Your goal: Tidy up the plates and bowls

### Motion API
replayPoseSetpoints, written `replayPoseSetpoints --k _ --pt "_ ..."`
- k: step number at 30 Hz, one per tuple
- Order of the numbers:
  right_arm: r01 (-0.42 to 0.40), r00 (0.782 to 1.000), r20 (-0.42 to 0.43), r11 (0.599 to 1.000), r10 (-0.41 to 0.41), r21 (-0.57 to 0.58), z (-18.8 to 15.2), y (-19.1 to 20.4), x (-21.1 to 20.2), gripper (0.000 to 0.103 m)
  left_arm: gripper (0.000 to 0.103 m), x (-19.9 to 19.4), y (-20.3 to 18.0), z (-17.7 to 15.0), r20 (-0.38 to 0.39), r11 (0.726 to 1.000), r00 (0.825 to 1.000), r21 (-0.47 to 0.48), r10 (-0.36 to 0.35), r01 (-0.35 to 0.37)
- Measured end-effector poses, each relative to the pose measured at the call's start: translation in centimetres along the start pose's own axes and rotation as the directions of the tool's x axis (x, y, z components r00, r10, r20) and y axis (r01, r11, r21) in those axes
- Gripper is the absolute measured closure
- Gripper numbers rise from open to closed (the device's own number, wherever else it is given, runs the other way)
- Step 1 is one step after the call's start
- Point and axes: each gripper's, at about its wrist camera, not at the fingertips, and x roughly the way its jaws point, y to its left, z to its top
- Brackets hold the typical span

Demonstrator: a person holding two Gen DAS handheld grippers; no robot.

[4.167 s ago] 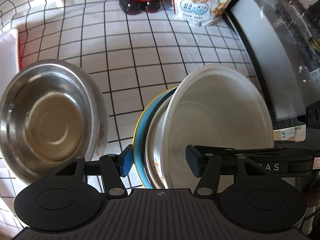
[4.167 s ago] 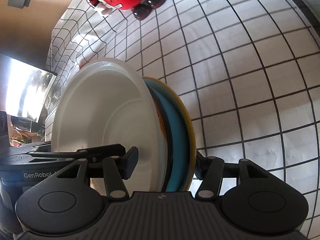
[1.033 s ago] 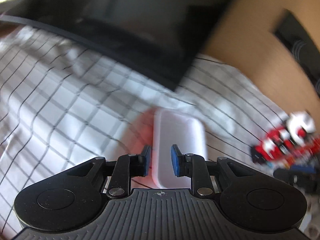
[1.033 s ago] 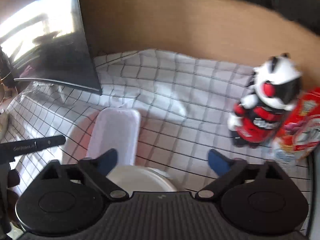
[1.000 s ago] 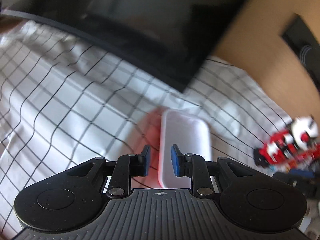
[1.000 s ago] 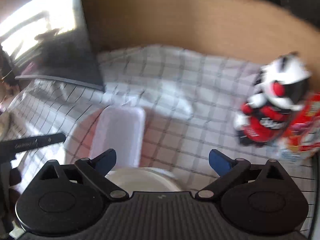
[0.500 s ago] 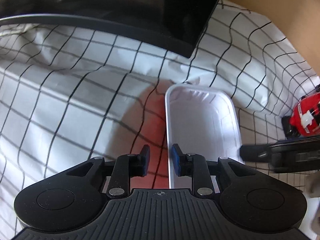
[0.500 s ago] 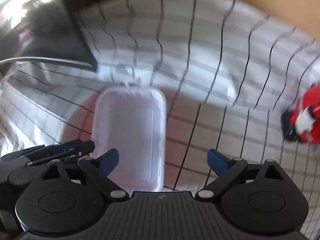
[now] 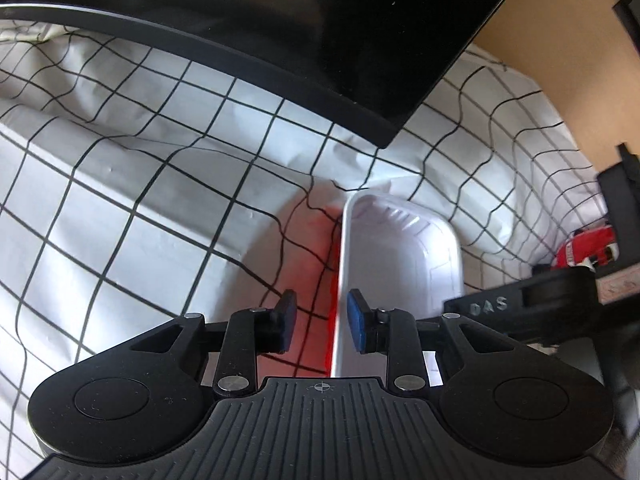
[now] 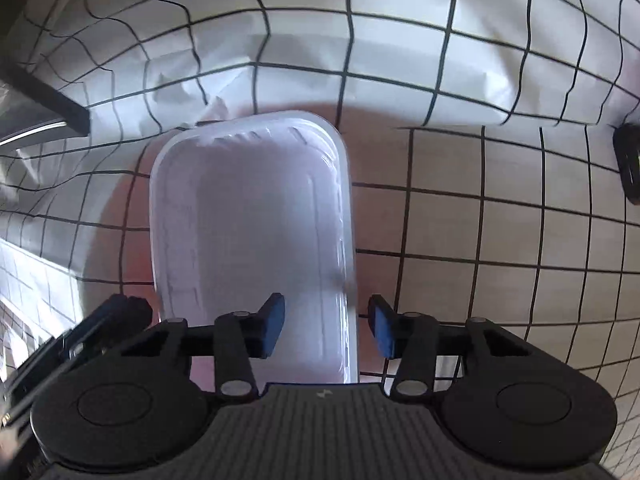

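Note:
A white rectangular plastic tray (image 9: 404, 248) with a red underside lies on the checked tablecloth; it also shows in the right wrist view (image 10: 248, 232). My left gripper (image 9: 320, 320) is open a little, its jaws on either side of the tray's left rim, not pressing it. My right gripper (image 10: 326, 328) is open, its jaws astride the tray's right rim. The right gripper's body shows in the left wrist view (image 9: 532, 300). No plates or bowls are in view.
A black monitor (image 9: 280, 20) stands on the cloth just beyond the tray; its corner shows in the right wrist view (image 10: 44, 112). A red toy figure (image 9: 588, 248) is at the right. The tablecloth (image 9: 120, 200) is wrinkled near the tray.
Both grippers have moved down to the white tray. The right gripper has narrowed from wide open and now straddles the right rim. The left gripper has opened slightly around the left rim.

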Motion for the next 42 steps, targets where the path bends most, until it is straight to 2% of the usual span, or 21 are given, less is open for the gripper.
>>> replayPoseSetpoints --k 3,8,11,13,15,18,22,26,30,32,33,35,36,38,40,42 --pt "0.003 1.000 0.002 1.000 -0.003 -0.017 -0.4 0.2 -0.1 0.061 0.069 1.2 -0.4 0.4 -0.035 0.999 0.999 0.032 0.020 -0.019" --pt "-0.021 1.000 0.014 0.999 0.021 -0.039 -0.9 0.6 -0.3 0.075 0.069 2.7 -1.1 0.5 -0.087 0.998 0.996 0.065 0.029 -0.023" --pt "-0.045 0.999 0.025 0.997 0.046 -0.066 -1.5 1.0 -0.8 0.075 0.069 3.4 -1.6 0.2 -0.110 0.997 0.994 0.072 0.015 -0.007" --pt "-0.055 0.998 0.036 0.996 0.057 -0.075 -1.9 1.1 -1.3 0.075 0.070 3.3 -2.2 0.2 -0.099 0.996 0.995 0.083 0.031 -0.022" --pt "-0.067 0.995 0.062 0.995 0.072 -0.074 -2.5 0.8 -2.1 0.075 0.070 2.2 -2.7 0.4 -0.077 0.997 0.997 0.077 0.012 -0.006" --pt "-0.112 0.984 0.128 0.991 0.121 -0.072 -3.4 -0.2 -4.8 0.075 0.070 -0.6 -4.5 1.1 0.000 0.993 1.000 0.114 -0.007 0.007" --pt "-0.162 0.950 0.250 0.981 0.184 -0.105 -4.9 -1.9 -10.3 0.075 0.070 -5.2 -8.1 1.7 0.124 0.980 0.991 0.199 -0.049 0.024" --pt "-0.144 0.901 0.384 0.973 0.204 -0.180 -8.2 -3.6 -16.3 0.074 0.070 -10.2 -11.5 0.8 0.199 0.961 0.975 0.274 -0.103 0.046" --pt "-0.098 0.840 0.495 0.958 0.225 -0.269 -12.8 -6.2 -20.4 0.072 0.070 -13.2 -13.5 -2.2 0.192 0.937 0.969 0.339 -0.155 0.083" --pt "-0.082 0.829 0.509 0.951 0.231 -0.298 -14.9 -7.6 -20.2 0.071 0.072 -13.1 -13.8 -4.3 0.161 0.931 0.976 0.354 -0.149 0.084" --pt "-0.075 0.832 0.505 0.949 0.229 -0.307 -16.0 -8.1 -19.5 0.071 0.072 -12.4 -13.9 -5.4 0.134 0.925 0.982 0.371 -0.135 0.076" --pt "-0.058 0.850 0.483 0.949 0.211 -0.311 -17.7 -9.0 -17.5 0.071 0.081 -10.8 -13.8 -7.2 0.066 0.921 0.993 0.386 -0.096 0.063" --pt "-0.050 0.864 0.464 0.950 0.197 -0.308 -18.2 -9.3 -16.3 0.071 0.081 -9.8 -13.6 -8.1 0.028 0.921 0.996 0.383 -0.087 0.070" --pt "-0.041 0.882 0.434 0.948 0.182 -0.315 -18.9 -10.2 -14.9 0.071 0.084 -8.9 -13.4 -9.4 -0.001 0.919 0.997 0.388 -0.080 0.074" --pt "-0.073 0.884 0.418 0.944 0.211 -0.321 -19.7 -10.7 -14.5 0.069 0.085 -8.6 -13.3 -10.2 0.007 0.922 0.999 0.386 -0.040 0.034" --pt "-0.119 0.870 0.421 0.937 0.257 -0.327 -19.9 -11.6 -15.6 0.065 0.085 -8.6 -13.1 -10.7 0.005 0.927 0.999 0.375 -0.034 0.030"
